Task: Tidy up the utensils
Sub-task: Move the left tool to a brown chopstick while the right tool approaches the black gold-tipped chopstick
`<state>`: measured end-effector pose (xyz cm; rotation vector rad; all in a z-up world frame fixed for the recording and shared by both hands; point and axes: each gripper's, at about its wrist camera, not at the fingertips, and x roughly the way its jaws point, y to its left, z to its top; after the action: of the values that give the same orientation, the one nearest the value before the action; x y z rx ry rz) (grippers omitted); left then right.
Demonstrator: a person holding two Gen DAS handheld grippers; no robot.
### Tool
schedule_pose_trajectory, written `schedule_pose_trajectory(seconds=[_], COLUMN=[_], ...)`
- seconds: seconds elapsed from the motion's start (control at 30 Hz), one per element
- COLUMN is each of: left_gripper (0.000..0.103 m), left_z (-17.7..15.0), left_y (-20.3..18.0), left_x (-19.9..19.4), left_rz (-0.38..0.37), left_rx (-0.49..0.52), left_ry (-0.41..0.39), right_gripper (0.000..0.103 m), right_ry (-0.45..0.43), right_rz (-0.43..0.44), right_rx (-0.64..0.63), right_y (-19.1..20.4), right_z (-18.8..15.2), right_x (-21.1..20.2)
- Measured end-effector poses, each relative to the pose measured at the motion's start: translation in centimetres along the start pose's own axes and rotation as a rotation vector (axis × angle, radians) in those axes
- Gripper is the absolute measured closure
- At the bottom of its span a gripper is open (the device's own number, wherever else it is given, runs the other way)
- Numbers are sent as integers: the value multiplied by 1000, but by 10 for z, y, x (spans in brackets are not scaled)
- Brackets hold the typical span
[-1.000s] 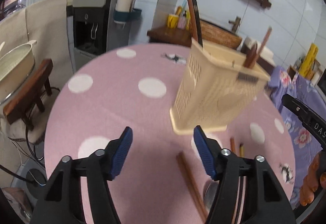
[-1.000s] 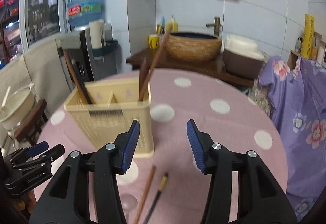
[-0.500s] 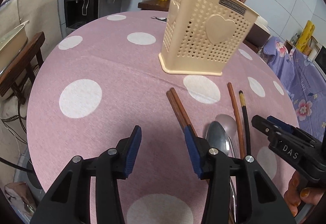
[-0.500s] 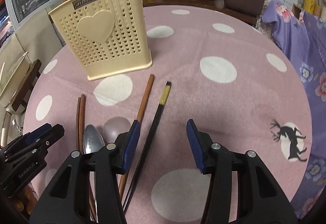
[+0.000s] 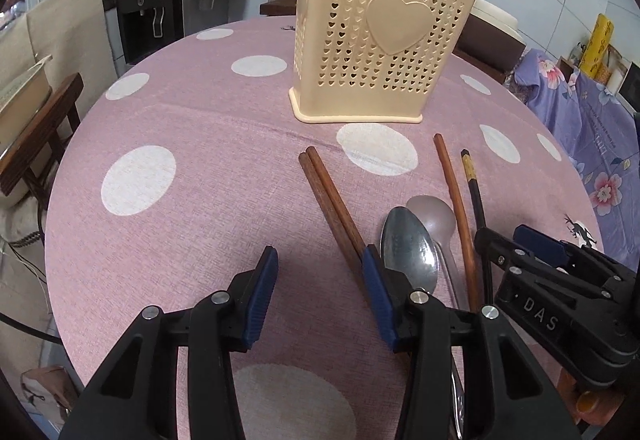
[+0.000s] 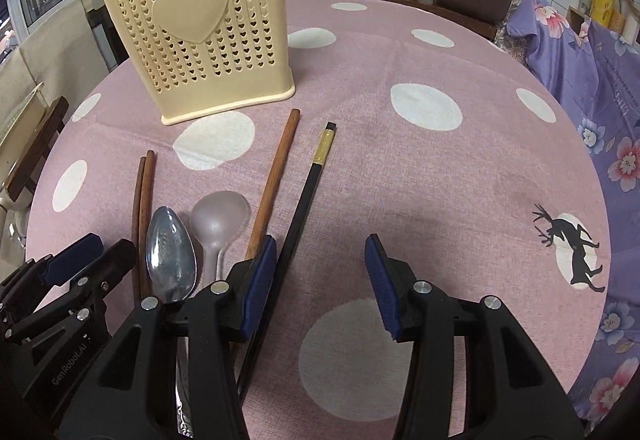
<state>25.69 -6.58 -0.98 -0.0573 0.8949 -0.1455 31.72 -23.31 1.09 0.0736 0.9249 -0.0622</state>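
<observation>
Pink dotted table (image 5: 192, 128) now fills both views, holder (image 5: 376, 40) upright toward its far edge, since both grippers, left gripper (image 5: 320, 296) narrowed yet empty, right gripper (image 6: 320, 280) half-open and empty, have descended over the loose chopsticks (image 5: 332, 208) and spoons (image 6: 170, 256), ready for pickup.

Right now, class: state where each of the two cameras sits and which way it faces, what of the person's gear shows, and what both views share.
Left wrist: on the left gripper, looking down along its open fingers; the right gripper shows at right.
Right wrist: on the right gripper, open, facing the same way; the left gripper shows at left.
Shared: the cream utensil holder, two metal spoons, chopsticks, polka-dot tablecloth.
</observation>
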Motion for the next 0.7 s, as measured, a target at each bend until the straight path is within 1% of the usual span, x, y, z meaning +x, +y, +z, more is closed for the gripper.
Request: schedule_pose_trajectory(seconds=[0.07,0.2,0.23,0.3,0.4,0.43,0.5,0.53,0.6,0.63,0.7], left_gripper=[59,60,61,67,67,67,67,67,67,67,67], left_z=[2,1,0,-1,-3,-3,-4,-4,-2,-1,1], left_y=[-4,-5,-2,6,13,16,17,18,24,26,29], left_x=[2,2,1,-2,-4,-5,-5,-5,-6,-6,-5], left_rz=[4,8,4,0,-7,-3,15,20,4,-7,-11], left_rx=[2,21,17,5,-7,-11,4,7,-28,-45,-62], left_ry=[2,-6,-5,1,2,-1,-5,-2,7,10,12], right_gripper=[56,62,64,65,66,69,70,70,70,70,70], right_ry=[-7,-6,-9,-8,3,3,5,9,21,25,11], right_rz=[-16,-20,-30,-27,-18,-27,-33,-19,31,41,32], right_rx=[-13,-26,-33,-30,5,15,33,54,108,133,169], right_y=[3,3,1,-6,-21,-25,-33,-37,-46,-51,-57], right_z=[0,-1,-2,-3,-2,-2,-1,-1,1,2,3], right_x=[0,0,-1,-3,-4,-4,-4,-4,-5,-4,-6])
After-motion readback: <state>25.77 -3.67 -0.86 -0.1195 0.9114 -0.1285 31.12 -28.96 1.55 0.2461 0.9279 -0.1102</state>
